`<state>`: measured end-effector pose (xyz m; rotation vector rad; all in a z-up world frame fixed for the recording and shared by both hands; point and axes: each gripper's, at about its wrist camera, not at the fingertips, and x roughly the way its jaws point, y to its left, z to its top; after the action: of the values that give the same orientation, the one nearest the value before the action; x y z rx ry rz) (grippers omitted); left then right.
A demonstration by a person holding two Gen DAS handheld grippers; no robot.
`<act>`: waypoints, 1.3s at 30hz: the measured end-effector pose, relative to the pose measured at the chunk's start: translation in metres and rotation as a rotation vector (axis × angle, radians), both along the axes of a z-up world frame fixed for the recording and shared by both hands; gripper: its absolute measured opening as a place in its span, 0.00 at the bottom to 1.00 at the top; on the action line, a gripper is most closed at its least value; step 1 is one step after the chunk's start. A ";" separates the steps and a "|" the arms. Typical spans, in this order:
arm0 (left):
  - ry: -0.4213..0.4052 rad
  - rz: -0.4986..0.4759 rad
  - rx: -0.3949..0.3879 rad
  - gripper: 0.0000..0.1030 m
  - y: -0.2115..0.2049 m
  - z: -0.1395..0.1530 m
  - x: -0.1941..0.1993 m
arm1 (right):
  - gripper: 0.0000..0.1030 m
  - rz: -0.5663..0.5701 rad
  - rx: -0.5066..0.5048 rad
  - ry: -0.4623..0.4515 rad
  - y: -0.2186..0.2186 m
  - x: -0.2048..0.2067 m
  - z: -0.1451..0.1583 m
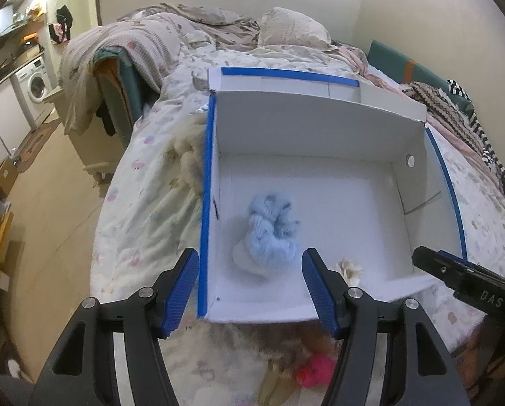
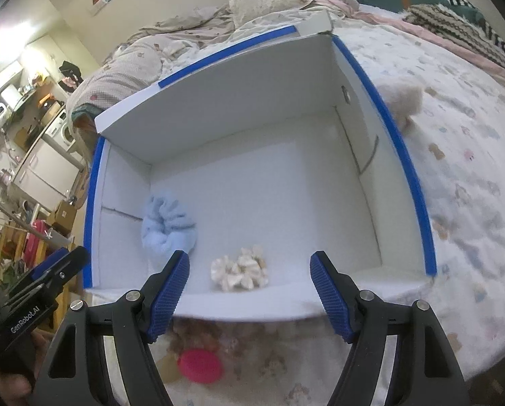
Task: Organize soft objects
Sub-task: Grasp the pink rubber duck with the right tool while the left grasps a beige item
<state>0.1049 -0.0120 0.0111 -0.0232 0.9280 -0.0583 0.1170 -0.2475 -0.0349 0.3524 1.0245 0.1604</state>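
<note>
A white box (image 1: 320,128) (image 2: 239,108) with blue tape on its rims lies open on the bed. Inside lie a light blue fluffy scrunchie (image 1: 272,230) (image 2: 168,226) and a cream scrunchie (image 1: 349,267) (image 2: 240,269). My left gripper (image 1: 249,286) is open and empty above the box's near edge, just short of the blue scrunchie. My right gripper (image 2: 249,289) is open and empty above the near edge, over the cream scrunchie. A pink soft object (image 1: 315,370) (image 2: 200,365) lies on the bed in front of the box. A cream fluffy object (image 2: 403,99) lies right of the box.
The bed (image 1: 144,203) has a patterned quilt, pillows (image 1: 293,27) and rumpled blankets at the far end. A fluffy beige thing (image 1: 188,149) lies left of the box. Striped and knitted clothes (image 1: 455,111) lie on the right. A washing machine (image 1: 36,83) and clutter stand at the left.
</note>
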 end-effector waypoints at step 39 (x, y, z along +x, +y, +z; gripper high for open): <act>0.599 -0.101 -0.111 0.27 -0.005 -0.125 -0.059 | 0.76 0.010 -0.027 0.119 0.005 -0.037 -0.030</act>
<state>0.0456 -0.0168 -0.1138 -0.1007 1.5237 -0.2042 0.0798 -0.2424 -0.0654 0.3350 1.1453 0.1358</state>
